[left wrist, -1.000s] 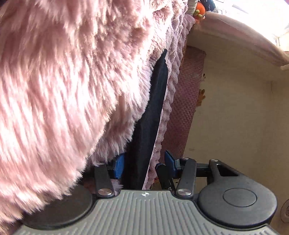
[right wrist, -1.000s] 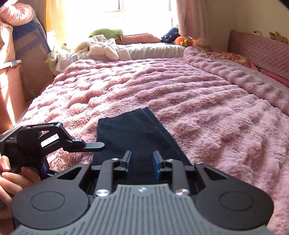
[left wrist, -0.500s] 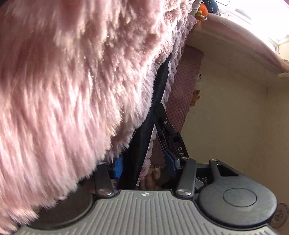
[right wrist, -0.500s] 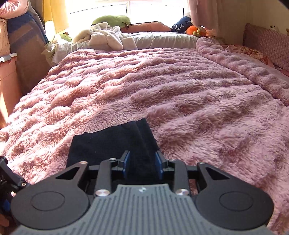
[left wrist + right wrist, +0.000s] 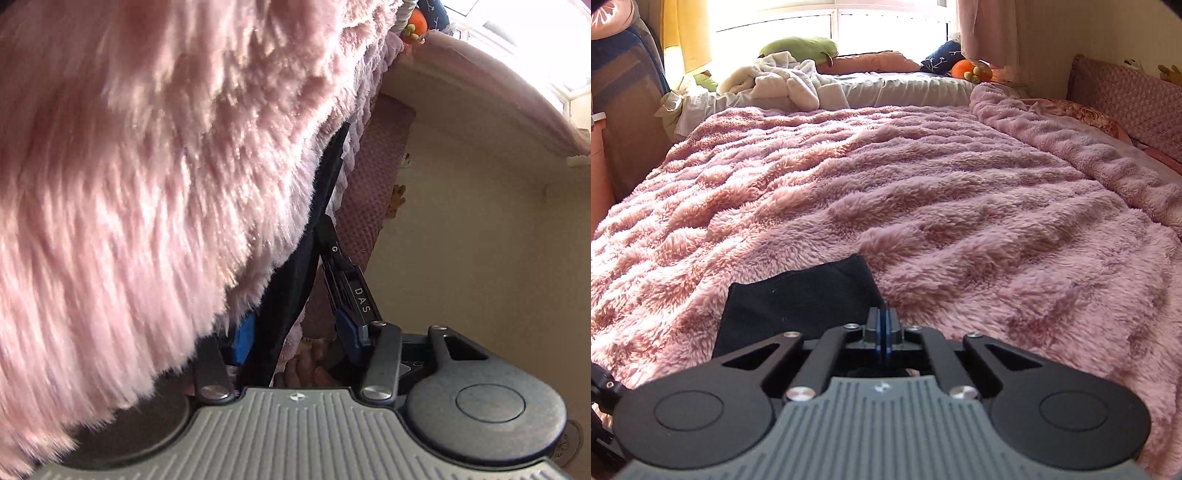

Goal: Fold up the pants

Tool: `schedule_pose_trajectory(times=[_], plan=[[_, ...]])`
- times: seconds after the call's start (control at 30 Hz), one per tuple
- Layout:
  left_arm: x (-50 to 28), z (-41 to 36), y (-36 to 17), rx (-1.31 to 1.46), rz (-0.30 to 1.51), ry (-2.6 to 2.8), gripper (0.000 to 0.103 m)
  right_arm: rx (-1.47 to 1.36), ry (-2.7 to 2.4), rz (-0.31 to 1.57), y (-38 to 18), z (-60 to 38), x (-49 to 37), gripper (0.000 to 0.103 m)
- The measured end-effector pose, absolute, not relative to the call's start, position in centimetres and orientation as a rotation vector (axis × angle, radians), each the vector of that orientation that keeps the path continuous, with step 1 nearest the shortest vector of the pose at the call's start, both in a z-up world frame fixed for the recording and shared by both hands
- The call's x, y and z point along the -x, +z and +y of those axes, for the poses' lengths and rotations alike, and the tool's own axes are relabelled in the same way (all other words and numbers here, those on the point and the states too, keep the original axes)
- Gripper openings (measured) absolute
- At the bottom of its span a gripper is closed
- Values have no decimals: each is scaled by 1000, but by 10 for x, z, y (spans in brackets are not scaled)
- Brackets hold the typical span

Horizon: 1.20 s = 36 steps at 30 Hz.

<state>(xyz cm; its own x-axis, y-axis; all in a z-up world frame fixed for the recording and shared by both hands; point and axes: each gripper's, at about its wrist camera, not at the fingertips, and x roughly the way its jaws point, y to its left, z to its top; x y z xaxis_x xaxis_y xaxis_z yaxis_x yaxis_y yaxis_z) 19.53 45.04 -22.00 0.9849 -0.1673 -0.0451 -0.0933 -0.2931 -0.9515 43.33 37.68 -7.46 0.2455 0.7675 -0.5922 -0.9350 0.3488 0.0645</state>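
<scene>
Lying limp near the bed's (image 5: 923, 177) front edge, the soft, light pants (image 5: 798, 295) are best taken at a corner; the right gripper (image 5: 885, 330) is pressed together at their edge, though whether cloth is caught cannot be told, while the left gripper (image 5: 295, 332) is spread around the fabric.

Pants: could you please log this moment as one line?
pants: lying on blanket | left gripper: open, astride pants | right gripper: shut at pants edge
</scene>
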Motion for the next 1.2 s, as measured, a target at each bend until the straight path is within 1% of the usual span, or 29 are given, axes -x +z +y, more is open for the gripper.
schedule_pose_trajectory(times=[0.03, 0.1, 0.13, 0.17, 0.2, 0.33, 0.5, 0.6, 0.77, 0.9, 1.03, 1.13, 1.2], plan=[[-196, 450, -221, 1868, 189, -71, 58, 336, 1163, 594, -76, 378, -432, 7], [-203, 446, -218, 1856, 192, -61, 58, 304, 1069, 587, -75, 373, -431, 56], [-204, 446, -214, 1849, 197, -52, 57, 253, 1008, 586, -73, 364, -431, 58], [-204, 446, -213, 1846, 202, -44, 57, 205, 972, 599, -71, 354, -432, 54], [-204, 446, -211, 1847, 203, -39, 57, 168, 946, 615, -70, 344, -433, 53], [-205, 446, -210, 1858, 207, -31, 57, 72, 861, 673, -64, 277, -419, 52], [-209, 442, -205, 1889, 204, 5, 56, 55, 759, 712, -51, 169, -371, 50], [-205, 441, -207, 1907, 170, 16, 56, 33, 709, 738, -36, 103, -332, 50], [-203, 442, -207, 1945, 132, 21, 56, 161, 623, 753, -14, 9, -263, 49], [-208, 447, -205, 1951, 101, 39, 56, 117, 479, 813, -7, -61, -231, 49], [-218, 457, -203, 1955, 69, 60, 56, 90, 410, 836, -1, -109, -190, 48], [-225, 466, -206, 1953, -1, 60, 56, 193, 385, 847, -6, -128, -162, 48], [-233, 474, -206, 1938, 4, 81, 54, 226, 370, 861, -11, -144, -149, 48]])
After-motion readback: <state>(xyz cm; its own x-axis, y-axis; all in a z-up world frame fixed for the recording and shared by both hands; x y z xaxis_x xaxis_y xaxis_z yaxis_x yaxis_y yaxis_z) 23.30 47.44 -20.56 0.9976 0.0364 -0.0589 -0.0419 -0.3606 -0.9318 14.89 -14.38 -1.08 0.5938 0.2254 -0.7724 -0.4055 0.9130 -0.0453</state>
